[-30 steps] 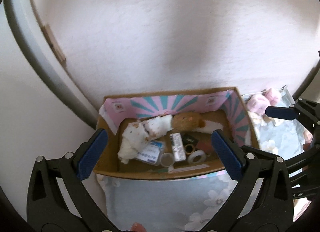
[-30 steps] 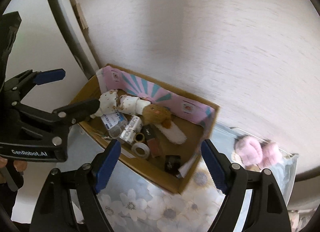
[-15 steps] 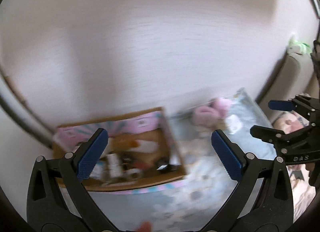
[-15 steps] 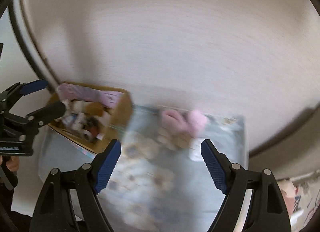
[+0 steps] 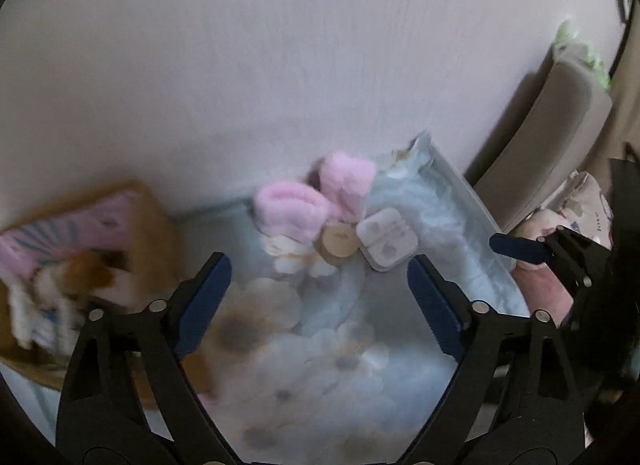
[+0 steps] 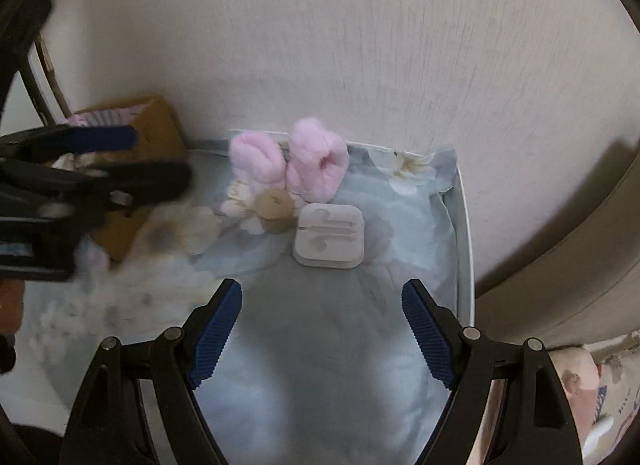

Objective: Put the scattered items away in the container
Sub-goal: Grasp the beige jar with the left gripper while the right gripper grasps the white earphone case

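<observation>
Both the left gripper (image 5: 316,297) and the right gripper (image 6: 322,331) hang wide open and empty above the flowered cloth (image 6: 328,345), where pink slippers (image 6: 288,163), a round wooden piece (image 6: 274,205) and a white case (image 6: 329,241) lie near its far edge, the cardboard box (image 6: 148,133) at its left edge.

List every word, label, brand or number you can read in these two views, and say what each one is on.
None can be read.
White earphone case: only an embossed earphone outline, no lettering.
Round wooden piece: a small mark, too blurred to read.
Cardboard box: pink patterned lining and contents, smeared by motion.
Patterned fabric at the right edge: small print, too small to read.
Left hand-held gripper body: blurred.
</observation>
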Demonstrator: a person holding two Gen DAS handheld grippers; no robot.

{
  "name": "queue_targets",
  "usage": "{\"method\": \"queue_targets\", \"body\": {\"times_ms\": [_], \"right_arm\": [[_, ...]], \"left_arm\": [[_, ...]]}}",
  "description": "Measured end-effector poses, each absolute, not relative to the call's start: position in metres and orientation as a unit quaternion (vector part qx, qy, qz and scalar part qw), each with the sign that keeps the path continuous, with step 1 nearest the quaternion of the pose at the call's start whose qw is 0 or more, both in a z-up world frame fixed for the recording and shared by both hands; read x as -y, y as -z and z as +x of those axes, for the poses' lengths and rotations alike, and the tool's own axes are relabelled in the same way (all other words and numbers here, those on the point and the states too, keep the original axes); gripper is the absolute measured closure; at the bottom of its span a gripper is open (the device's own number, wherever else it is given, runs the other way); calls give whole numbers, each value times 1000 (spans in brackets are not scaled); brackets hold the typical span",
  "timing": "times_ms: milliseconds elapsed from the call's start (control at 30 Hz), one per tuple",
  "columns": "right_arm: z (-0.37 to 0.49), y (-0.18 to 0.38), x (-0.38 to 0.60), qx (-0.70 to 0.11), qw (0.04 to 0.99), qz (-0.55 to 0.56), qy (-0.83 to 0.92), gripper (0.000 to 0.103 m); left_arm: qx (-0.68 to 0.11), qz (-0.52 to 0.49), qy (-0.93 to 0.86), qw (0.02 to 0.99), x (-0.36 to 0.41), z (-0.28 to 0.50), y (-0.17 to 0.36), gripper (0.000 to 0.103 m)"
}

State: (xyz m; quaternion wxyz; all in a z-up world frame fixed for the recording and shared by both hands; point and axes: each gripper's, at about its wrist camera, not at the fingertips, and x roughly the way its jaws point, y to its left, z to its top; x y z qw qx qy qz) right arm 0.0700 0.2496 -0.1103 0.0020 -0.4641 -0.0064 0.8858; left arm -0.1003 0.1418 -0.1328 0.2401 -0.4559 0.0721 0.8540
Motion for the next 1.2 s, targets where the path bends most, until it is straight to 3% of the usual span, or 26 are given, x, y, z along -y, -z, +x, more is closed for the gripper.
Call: {"method": "queue_targets", "body": {"times_ms": [100, 233, 533, 600, 733, 833, 867, 1200], "right_arm": [[58, 130, -252, 2, 8, -462, -887, 24], [45, 147, -256, -8, 4, -464, -886, 24], [26, 163, -264, -18, -5, -468, -884, 24], [24, 164, -264, -17, -7, -466, -885, 25], [16, 165, -265, -13, -8, -465, -885, 29], [13, 163, -265, -7, -13, -461, -887, 46], [12, 162, -265, -5, -15, -461, -887, 46], [18, 156, -262, -16, -7, -454, -891, 47]], "left_arm": [[-72, -474, -847, 232, -156, -113, 164, 28], [-65, -488, -842, 220, -166, -125, 195, 31], [-42, -501, -838, 212, -171, -138, 223, 38], [-41, -502, -837, 213, -173, -139, 226, 45], [-38, -502, -837, 214, -174, -140, 231, 53], [-36, -502, -837, 216, -174, -140, 232, 67], [-35, -502, -836, 217, -174, -140, 232, 70], [-35, -498, -836, 228, -164, -127, 223, 71]]}}
